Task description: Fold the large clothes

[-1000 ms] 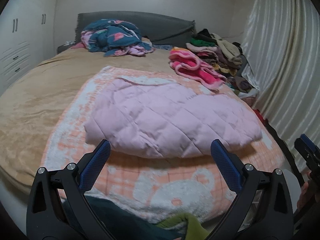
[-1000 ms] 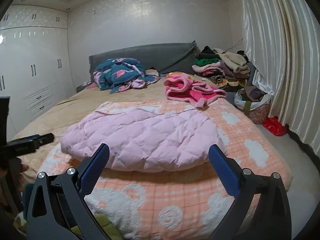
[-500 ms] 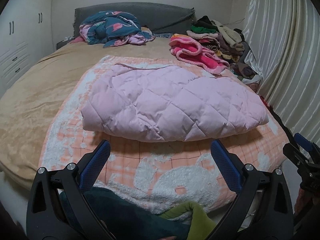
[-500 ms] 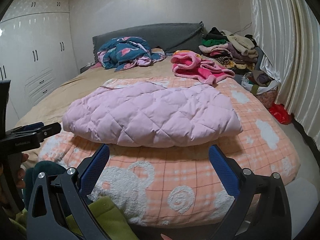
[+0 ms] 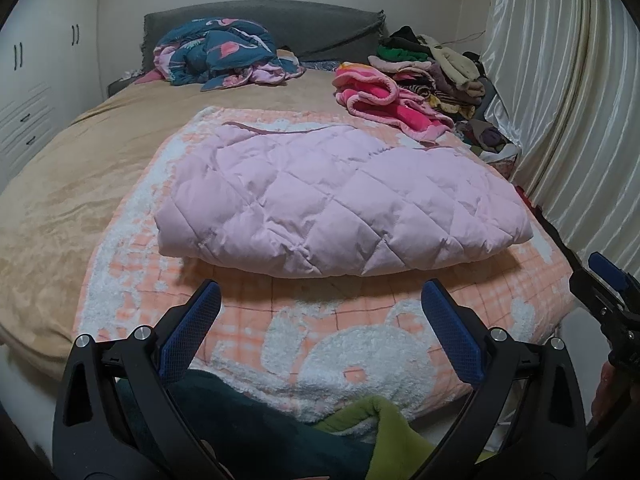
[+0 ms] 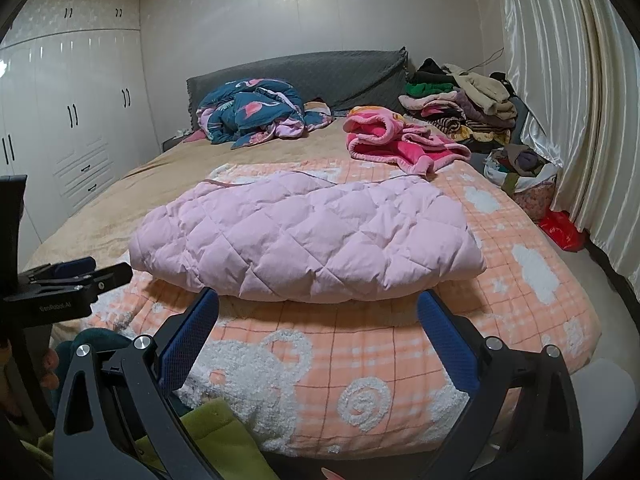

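A pink quilted jacket (image 5: 340,200) lies folded into a flat bundle on an orange-and-white bear blanket (image 5: 348,340) at the foot of the bed. It also shows in the right wrist view (image 6: 308,236). My left gripper (image 5: 320,296) is open and empty, just short of the jacket's near edge. My right gripper (image 6: 318,304) is open and empty, at the same near edge, a little further right. Each gripper shows at the edge of the other's view.
A blue patterned duvet (image 5: 224,56) sits by the grey headboard. A pink fleece garment (image 5: 384,100) and a stack of clothes (image 5: 436,68) lie at the back right. Curtains (image 5: 568,100) hang on the right. White wardrobes (image 6: 60,120) stand on the left. Dark green and lime clothes (image 5: 320,436) lie below the grippers.
Both grippers have tilted and shifted slightly at the foot of the bed; the jacket looks a little closer and flatter. Both stay open and empty.
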Motion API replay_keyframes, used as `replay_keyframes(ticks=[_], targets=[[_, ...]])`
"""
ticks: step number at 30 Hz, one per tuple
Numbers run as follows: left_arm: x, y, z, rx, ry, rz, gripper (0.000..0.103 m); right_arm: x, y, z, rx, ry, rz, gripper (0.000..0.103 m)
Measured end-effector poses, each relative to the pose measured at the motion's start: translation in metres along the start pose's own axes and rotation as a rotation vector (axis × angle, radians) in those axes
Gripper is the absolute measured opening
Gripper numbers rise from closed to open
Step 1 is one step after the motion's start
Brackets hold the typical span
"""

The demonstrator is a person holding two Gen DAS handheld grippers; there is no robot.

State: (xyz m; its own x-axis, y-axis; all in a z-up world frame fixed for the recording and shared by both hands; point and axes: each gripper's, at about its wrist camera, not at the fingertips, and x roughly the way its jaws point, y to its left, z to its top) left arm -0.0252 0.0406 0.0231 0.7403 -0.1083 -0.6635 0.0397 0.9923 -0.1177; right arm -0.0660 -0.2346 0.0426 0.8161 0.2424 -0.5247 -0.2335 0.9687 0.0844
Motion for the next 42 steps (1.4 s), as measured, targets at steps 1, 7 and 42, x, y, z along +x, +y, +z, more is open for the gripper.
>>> replay_keyframes(ticks=[1,7,42], targets=[[-0.0003,-0.0012,-0.0011,0.007,-0.001,0.000,0.094,-0.0003,0.0007,0.0007,-0.004,-0.001,-0.001,0.099],[-0.0037,-0.0010,0.0008,0.006,-0.005,-0.003,0.094,-0.0001,0.0031,0.0013,-0.003,-0.002,0.001,0.099],[-0.0068,-0.0018,-0.0011,0.031,-0.021,0.015,0.094,-0.0040,0.0082,-0.0006,-0.004,-0.014,-0.008,0.099]])
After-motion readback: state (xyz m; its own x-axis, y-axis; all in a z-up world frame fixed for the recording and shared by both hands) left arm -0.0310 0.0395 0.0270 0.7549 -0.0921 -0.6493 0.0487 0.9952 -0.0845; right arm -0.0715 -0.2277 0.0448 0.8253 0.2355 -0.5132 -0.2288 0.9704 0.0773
